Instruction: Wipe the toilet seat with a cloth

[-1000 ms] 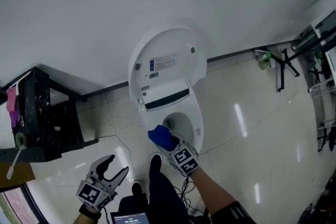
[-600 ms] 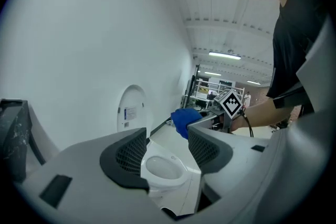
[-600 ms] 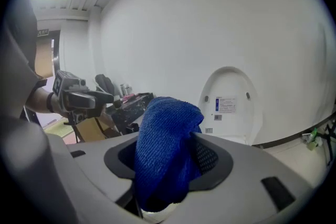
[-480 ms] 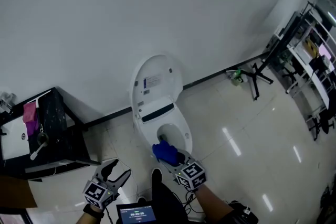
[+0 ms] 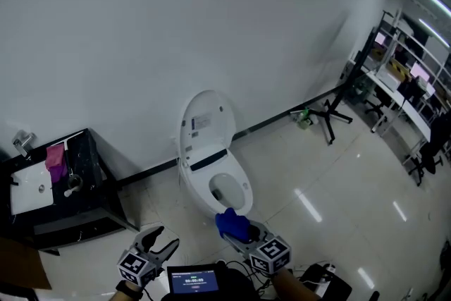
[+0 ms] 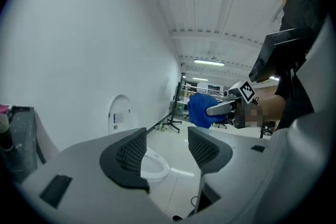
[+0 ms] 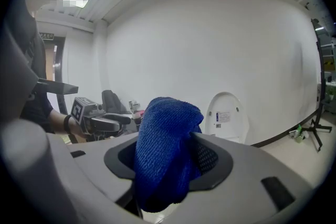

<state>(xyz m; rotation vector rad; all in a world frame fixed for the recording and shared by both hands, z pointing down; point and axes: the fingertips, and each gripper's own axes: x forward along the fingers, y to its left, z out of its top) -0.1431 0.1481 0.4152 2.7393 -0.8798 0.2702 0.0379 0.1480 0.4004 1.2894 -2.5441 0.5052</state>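
White wall (image 5: 211, 17) and glossy floor (image 5: 320, 169) frame the toilet (image 5: 199, 183), lid (image 5: 206, 122) up, at lower centre. Its seat (image 5: 244, 188) lies just above the blue cloth (image 5: 231, 223), which the right gripper (image 5: 238, 228) clamps clear of it. The left gripper (image 5: 164, 239) gapes empty. This looks like a pause between strokes; next, lower the cloth onto the seat.

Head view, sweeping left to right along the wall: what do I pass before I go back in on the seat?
white basin → pink cloth → toilet, lid up → black stand on the floor → shelving racks at the far right.
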